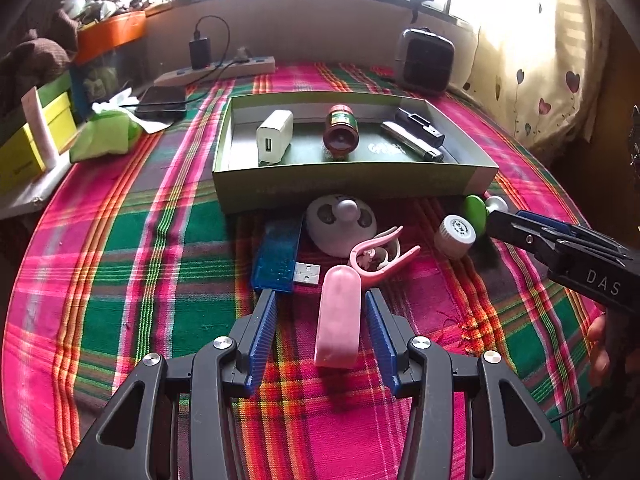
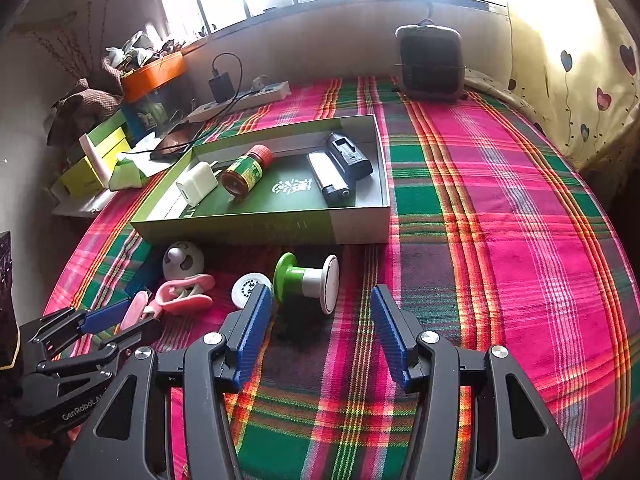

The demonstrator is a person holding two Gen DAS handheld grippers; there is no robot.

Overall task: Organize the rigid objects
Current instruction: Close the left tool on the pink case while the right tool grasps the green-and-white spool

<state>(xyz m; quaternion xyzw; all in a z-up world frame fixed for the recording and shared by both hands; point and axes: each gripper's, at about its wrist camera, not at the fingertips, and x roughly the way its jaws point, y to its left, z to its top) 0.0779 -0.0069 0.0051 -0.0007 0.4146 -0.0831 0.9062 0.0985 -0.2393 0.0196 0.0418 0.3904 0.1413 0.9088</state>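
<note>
- Two claws are working over the plaid cloth [image 2: 500, 208], both spread wide and gripping nothing.
- Left claw [image 1: 320, 304] is straddling a pink case [image 1: 338, 316] lying flat between its blue pads, with a gap showing on the left side.
- Just ahead, a pink clip [image 1: 376, 254], a blue USB stick [image 1: 280, 256] and a round white gadget [image 1: 340, 222] are sitting close together on the cloth.
- Right claw [image 2: 320, 300] is hovering by a green-and-white spool [image 2: 308, 278] lying on its side, a white cap [image 2: 250, 290] just beside its left pad.
- Beyond them, the green tray [image 1: 352, 182] is holding a white charger [image 1: 274, 136], a red-lidded jar [image 1: 340, 130] on its side and two dark devices [image 1: 416, 132].
</note>
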